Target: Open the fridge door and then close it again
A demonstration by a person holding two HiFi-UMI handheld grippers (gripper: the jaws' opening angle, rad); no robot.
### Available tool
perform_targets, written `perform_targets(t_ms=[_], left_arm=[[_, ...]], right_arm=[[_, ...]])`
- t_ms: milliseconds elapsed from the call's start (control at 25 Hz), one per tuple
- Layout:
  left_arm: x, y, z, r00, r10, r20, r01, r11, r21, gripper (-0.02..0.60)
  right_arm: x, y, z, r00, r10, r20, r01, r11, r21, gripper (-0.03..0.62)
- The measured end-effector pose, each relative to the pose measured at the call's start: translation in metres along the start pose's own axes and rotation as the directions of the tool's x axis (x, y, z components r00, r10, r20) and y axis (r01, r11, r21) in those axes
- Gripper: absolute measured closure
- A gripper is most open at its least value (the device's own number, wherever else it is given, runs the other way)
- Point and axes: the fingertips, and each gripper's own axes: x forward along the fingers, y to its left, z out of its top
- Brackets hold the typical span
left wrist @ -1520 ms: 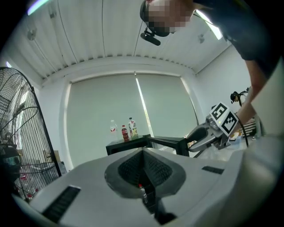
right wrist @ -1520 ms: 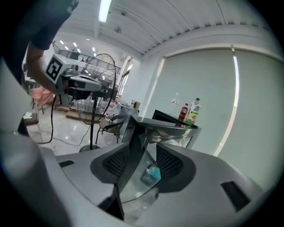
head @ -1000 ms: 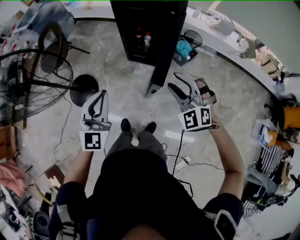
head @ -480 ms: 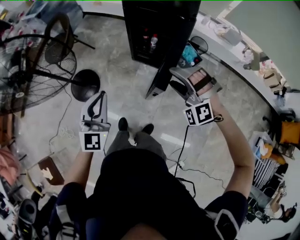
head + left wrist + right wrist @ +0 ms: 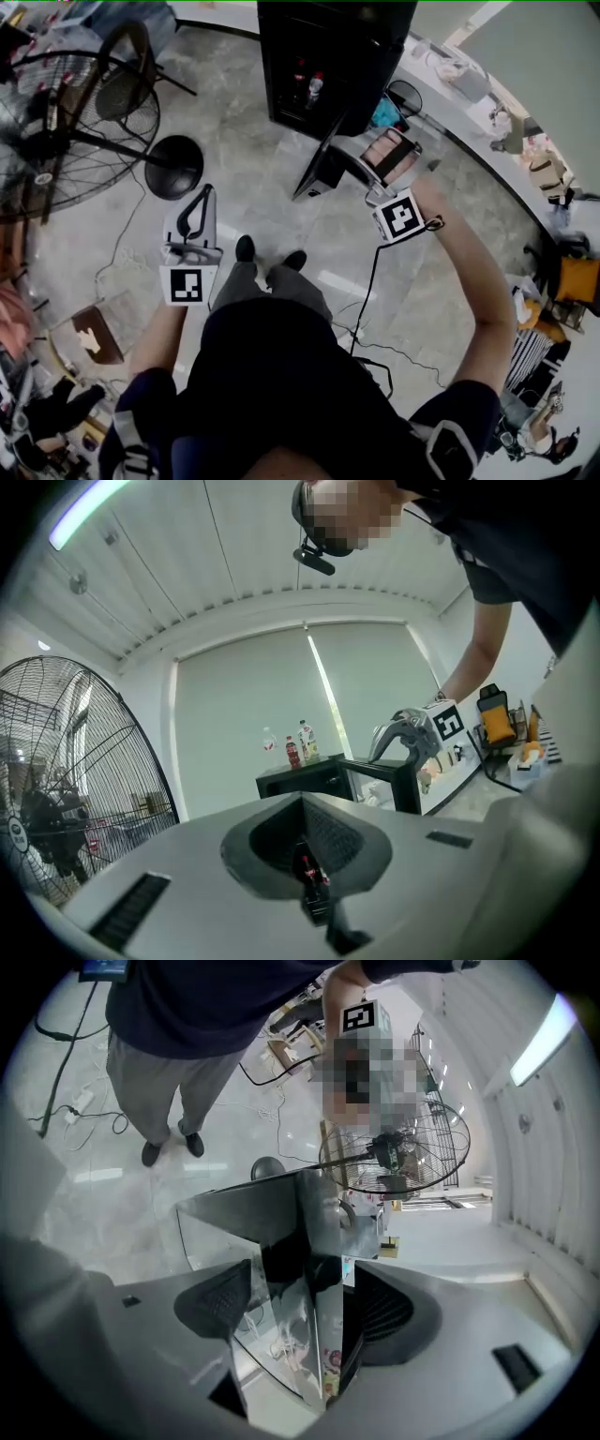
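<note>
One fridge (image 5: pixel 370 47) with one door (image 5: pixel 317 169) is seen. Three bottles are counted on the fridge top: one clear bottle (image 5: pixel 270 743), one red bottle (image 5: pixel 292 752) and one taller bottle (image 5: pixel 307 740). On the floor (image 5: pixel 244 178), one large fan (image 5: pixel 70 136) and one chair (image 5: pixel 127 66) are counted, along with two shoes: a left shoe (image 5: pixel 246 248) and a right shoe (image 5: pixel 300 255).
</note>
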Motion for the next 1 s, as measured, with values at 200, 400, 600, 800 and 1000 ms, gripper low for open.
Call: perform_targets(t_ms=[200,400,600,800,1000], left_arm=[[-0.001,0.003,-0.005,1.0,0.005,-0.018,-0.005,1.0,-0.007,0.558],[-0.001,0.007,-0.006,1.0,0.003,-0.016,-0.003,1.0,-0.005,0.558],[-0.001,0.008,-0.006,1.0,0.001,-0.013,-0.001,1.0,-0.022,0.558],[0.001,0.011,-0.006,1.0,-0.012,0.001,0.012,1.0,-0.024,0.558],[0.004,0.018,-0.01,0.999,-0.026,-0.018,0.026,0.999,-0.021,0.558]], right_arm=[[0.009,0.003,0.001,0.999,0.044,0.011,-0.044,0.999,-0.019,0.237],[0.013,0.004,0.002,0.997,0.072,0.013,-0.072,0.997,-0.008,0.235],[0.015,0.001,0.004,0.997,0.08,0.003,-0.08,0.997,0.002,0.243],[0.027,-0.011,0.008,0.997,0.079,-0.009,-0.079,0.996,0.033,0.244],[0.046,-0.027,0.01,0.996,0.085,-0.027,-0.083,0.994,0.077,0.244]])
